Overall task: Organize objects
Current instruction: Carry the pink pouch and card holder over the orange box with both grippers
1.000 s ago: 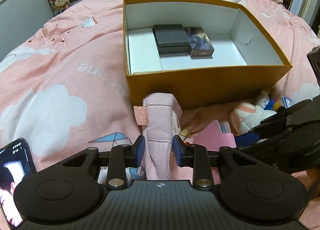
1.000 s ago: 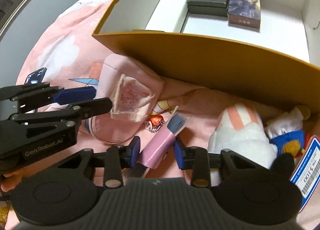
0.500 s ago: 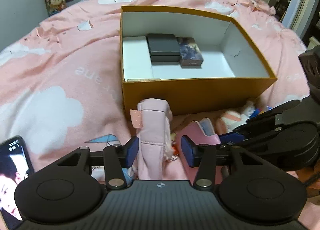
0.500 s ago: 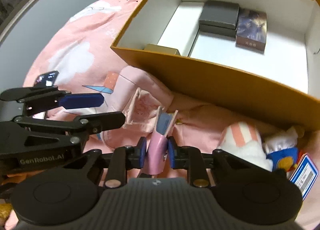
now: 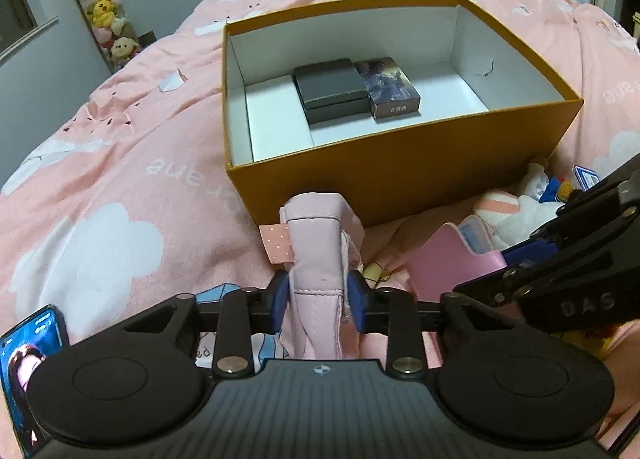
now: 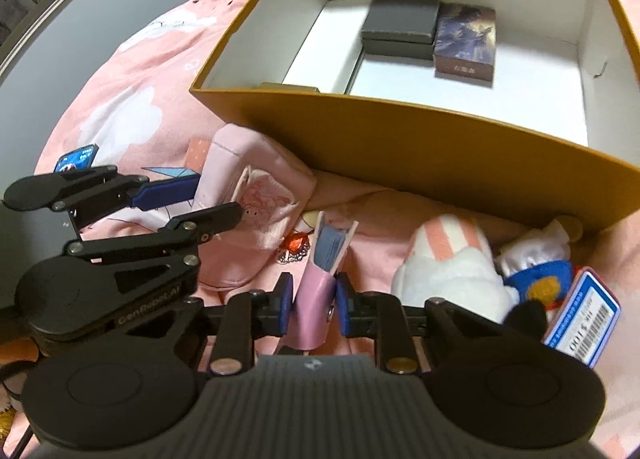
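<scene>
An open orange box [image 5: 400, 171] stands on the pink bed; it shows in the right wrist view [image 6: 440, 147] too. Inside lie a dark grey box [image 5: 330, 87] and a picture-printed box [image 5: 390, 87]. My left gripper [image 5: 318, 301] is shut on a pale pink pouch [image 5: 318, 259], held upright in front of the box; the pouch also shows in the right wrist view [image 6: 256, 195]. My right gripper [image 6: 312, 303] is shut on a small pink case with a blue inside [image 6: 320, 271], seen also in the left wrist view [image 5: 452, 259].
A white and pink plush toy [image 6: 448, 259], a blue plush [image 6: 540, 275] and a barcode tag [image 6: 584, 315] lie at the right, before the box. A red charm [image 6: 296, 245] lies on the bedding. A phone [image 5: 28, 359] lies at the left. Stuffed toys [image 5: 100, 19] hang on the far wall.
My left gripper opened briefly around the pouch, then shut on it again. My right gripper shut on the pink case and raised it upright off the bedding.
</scene>
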### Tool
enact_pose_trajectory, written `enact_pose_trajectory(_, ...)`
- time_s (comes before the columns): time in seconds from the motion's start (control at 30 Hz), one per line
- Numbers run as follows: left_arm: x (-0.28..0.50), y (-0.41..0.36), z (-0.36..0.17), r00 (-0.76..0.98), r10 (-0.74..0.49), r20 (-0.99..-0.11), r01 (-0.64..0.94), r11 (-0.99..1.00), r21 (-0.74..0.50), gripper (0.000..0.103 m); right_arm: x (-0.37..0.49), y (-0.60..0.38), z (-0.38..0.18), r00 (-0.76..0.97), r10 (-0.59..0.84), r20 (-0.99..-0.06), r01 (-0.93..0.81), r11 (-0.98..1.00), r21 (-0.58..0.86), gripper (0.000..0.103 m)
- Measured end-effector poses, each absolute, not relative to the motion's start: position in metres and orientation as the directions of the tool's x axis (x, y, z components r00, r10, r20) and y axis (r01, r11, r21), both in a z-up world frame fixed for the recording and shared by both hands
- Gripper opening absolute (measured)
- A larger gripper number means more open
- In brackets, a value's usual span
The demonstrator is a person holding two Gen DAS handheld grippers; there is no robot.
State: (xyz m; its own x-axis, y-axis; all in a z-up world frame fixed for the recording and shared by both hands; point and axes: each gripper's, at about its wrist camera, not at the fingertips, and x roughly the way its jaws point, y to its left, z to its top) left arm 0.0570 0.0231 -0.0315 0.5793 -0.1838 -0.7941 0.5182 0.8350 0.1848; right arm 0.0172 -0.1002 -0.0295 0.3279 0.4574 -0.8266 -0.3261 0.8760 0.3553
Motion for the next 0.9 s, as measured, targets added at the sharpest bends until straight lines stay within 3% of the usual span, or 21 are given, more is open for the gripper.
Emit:
enact_pose_trajectory(0.4,0.034,0.039,0.031,0.58,-0.385,-0.718,0.543,0.84,-0.011,0.029,-0.007,-0.134,0.035,0.491,0.45,-0.746,-0.325,0.889,0.322,0.023)
enact_pose_trajectory(0.73,0.059,0.032,0.085,0.63,-0.48,-0.611,0.567,0.821,-0.06,0.028,-0.001,-0.163,0.106,0.643,0.459,-0.613,-0.333,0.888,0.317,0.022)
enact_pose_trajectory(0.9,0.09,0.027,0.097,0.68,-0.453,-0.577,0.529,0.847,-0.042,0.028,0.034,-0.167,0.111,0.674,0.443,-0.591,-0.303,0.895,0.326,0.022)
